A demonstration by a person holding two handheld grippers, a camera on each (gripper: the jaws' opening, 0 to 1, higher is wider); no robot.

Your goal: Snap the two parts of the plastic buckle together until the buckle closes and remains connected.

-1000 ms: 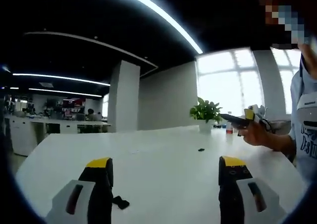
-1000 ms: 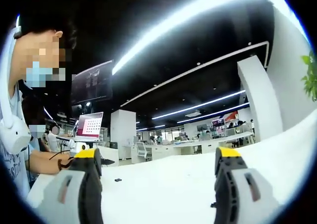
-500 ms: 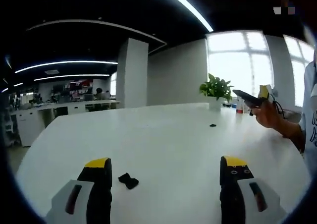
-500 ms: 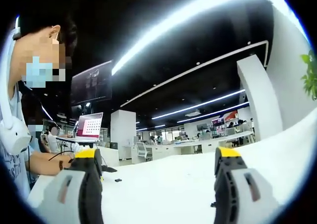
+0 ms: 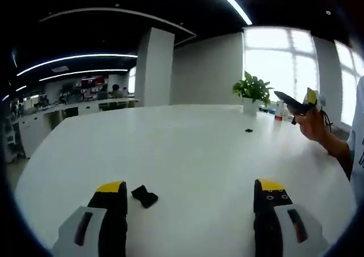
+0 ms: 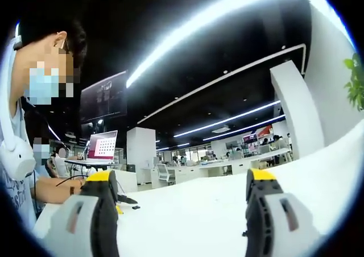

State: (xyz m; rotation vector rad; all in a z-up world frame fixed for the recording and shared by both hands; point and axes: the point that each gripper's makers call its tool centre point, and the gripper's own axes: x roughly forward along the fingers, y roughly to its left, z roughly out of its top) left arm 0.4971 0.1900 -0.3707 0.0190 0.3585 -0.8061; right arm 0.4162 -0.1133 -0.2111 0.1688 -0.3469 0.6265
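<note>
Buckle parts lying apart on the white counter (image 5: 187,154); both claws wide and empty.

Left gripper view: left claw (image 5: 190,195) at lower frame. Near buckle piece (image 5: 144,195) lies beside its left jaw, long axis running upper left to lower right. Second piece (image 5: 248,131) sits far off, right of centre, orientation unreadable. Right claw (image 6: 180,187) is raised above the counter edge.

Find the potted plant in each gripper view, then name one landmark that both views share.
Left gripper view: the potted plant stands right of centre, at the far end of the white table.
Right gripper view: the potted plant shows as green leaves at the far right edge, cut off.
Shared landmark: the white pillar, left of the plant in both.
</note>
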